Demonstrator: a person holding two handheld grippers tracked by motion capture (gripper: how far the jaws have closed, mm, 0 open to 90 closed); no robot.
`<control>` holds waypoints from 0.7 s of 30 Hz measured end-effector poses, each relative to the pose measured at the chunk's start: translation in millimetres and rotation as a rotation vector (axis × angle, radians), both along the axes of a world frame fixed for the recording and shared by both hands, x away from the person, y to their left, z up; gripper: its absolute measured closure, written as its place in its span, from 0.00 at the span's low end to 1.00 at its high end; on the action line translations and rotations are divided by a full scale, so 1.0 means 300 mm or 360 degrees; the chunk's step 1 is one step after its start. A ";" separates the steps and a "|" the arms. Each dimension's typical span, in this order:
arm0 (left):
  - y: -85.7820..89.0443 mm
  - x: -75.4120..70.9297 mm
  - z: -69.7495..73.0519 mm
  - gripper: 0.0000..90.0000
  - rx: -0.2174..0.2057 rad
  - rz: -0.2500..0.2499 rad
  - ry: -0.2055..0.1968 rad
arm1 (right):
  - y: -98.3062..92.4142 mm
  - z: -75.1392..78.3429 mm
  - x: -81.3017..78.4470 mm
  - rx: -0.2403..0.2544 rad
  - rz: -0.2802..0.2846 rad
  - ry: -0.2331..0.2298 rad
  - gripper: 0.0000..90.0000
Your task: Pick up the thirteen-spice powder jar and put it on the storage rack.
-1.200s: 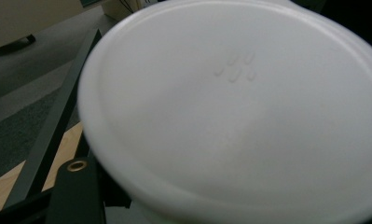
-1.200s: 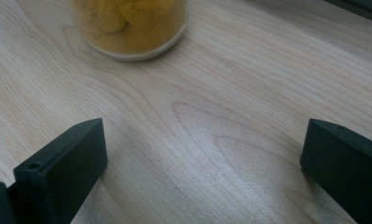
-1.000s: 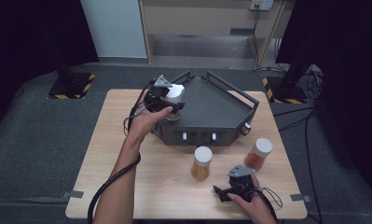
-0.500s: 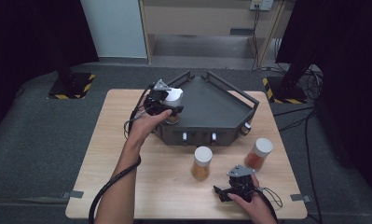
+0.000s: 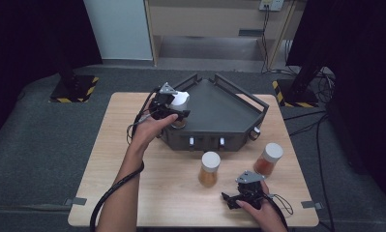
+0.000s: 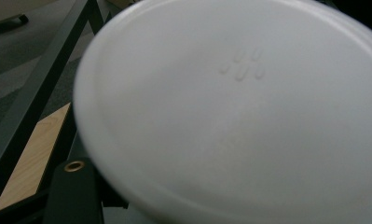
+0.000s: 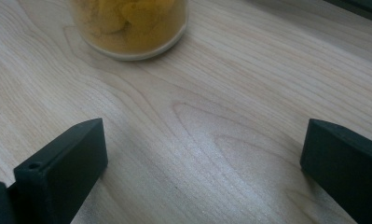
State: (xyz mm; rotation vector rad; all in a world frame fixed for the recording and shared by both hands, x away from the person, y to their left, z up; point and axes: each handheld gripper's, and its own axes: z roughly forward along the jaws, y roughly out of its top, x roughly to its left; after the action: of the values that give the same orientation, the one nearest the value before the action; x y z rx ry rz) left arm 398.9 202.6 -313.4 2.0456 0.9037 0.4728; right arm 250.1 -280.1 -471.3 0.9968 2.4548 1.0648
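Left tool (image 5: 173, 112): at the near-left corner of the dark tray, over a white-lidded jar; jaws have just been easing open a little from their tightest; whether the pads press on the jar cannot be told from the frames
Right tool (image 5: 239, 198): low on the tabletop near its front edge, jaws spread wide with only bare wood between them, gripping nothing
Tabletop (image 5: 113, 159): light wood, carrying the tray at the back and two jars nearer the front
Dark tray (image 5: 219, 108): wedge-shaped, railed along its back edges, standing at the middle rear of the tabletop; flat floor mostly bare
White-lidded jar (image 5: 181, 101): inside the tray at its near-left corner, right at the left tool
White lid (image 6: 249, 107): seen close and blurred in the left gripper view, round, with a small embossed mark near its middle; tray rail and a strip of wood to its left
Yellow jar (image 5: 209, 169): upright on the tabletop just in front of the tray, white cap, yellow contents; base seen just ahead of the right tool's jaws
Orange jar (image 5: 268, 159): upright, white cap, near the tray's right front corner, apart from the yellow jar
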 end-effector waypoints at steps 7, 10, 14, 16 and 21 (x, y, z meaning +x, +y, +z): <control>-0.008 -0.016 0.013 0.09 0.0064 0.0004 -0.0018 | 0.000 -0.001 0.000 0.0003 -0.0001 0.0000 0.01; 0.005 -0.046 0.020 0.06 0.0052 0.0032 -0.0047 | 0.000 -0.001 0.000 0.0003 -0.0001 -0.0001 0.01; 0.021 -0.074 0.022 0.05 0.0047 0.0047 -0.0072 | 0.000 -0.001 0.000 0.0002 -0.0001 -0.0002 0.00; 0.030 -0.092 0.024 0.04 0.0048 0.0057 -0.0081 | 0.000 -0.001 0.000 0.0001 -0.0001 -0.0002 0.01; 0.063 -0.147 0.026 0.04 0.0042 0.0078 -0.0123 | 0.000 -0.001 -0.001 0.0003 -0.0002 -0.0001 0.01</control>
State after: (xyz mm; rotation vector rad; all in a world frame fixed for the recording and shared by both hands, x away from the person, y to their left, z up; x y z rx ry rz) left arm 354.9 221.7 -305.6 2.0186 0.9070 0.5889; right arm 249.9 -280.0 -471.6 0.9982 2.4531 1.0668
